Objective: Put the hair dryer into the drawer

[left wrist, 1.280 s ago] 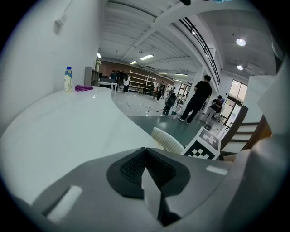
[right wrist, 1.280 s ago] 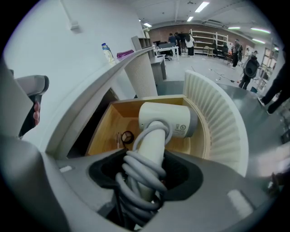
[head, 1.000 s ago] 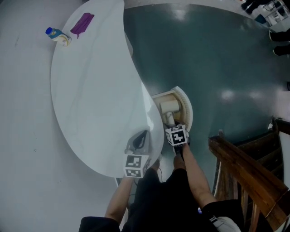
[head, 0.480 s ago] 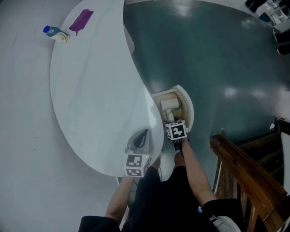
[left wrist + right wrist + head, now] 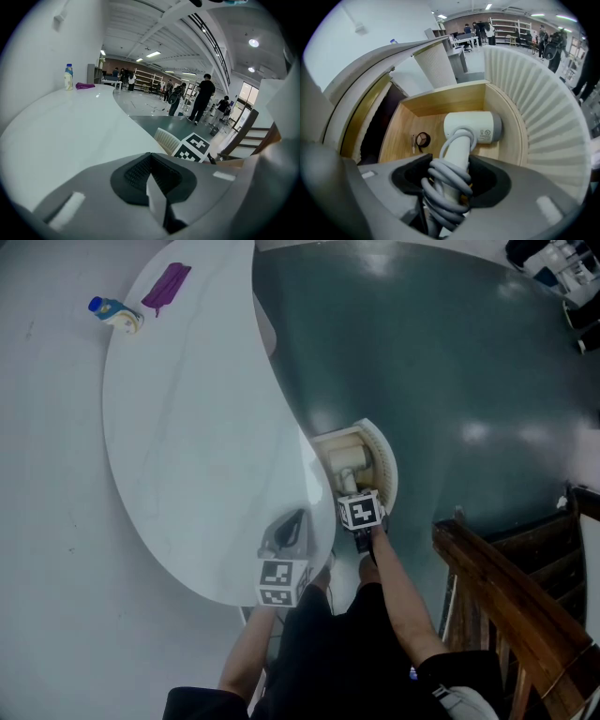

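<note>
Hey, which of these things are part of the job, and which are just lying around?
Job: dryer, drawer, right gripper gripping the dryer's handle.
Lying about: bottle and purple thing at the table's far end, small round thing in the drawer.

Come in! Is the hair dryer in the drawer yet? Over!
Right gripper shut on hair dryer, inside drawer. Left gripper shut, empty. Small round thing aside, nothing blocking.
</note>
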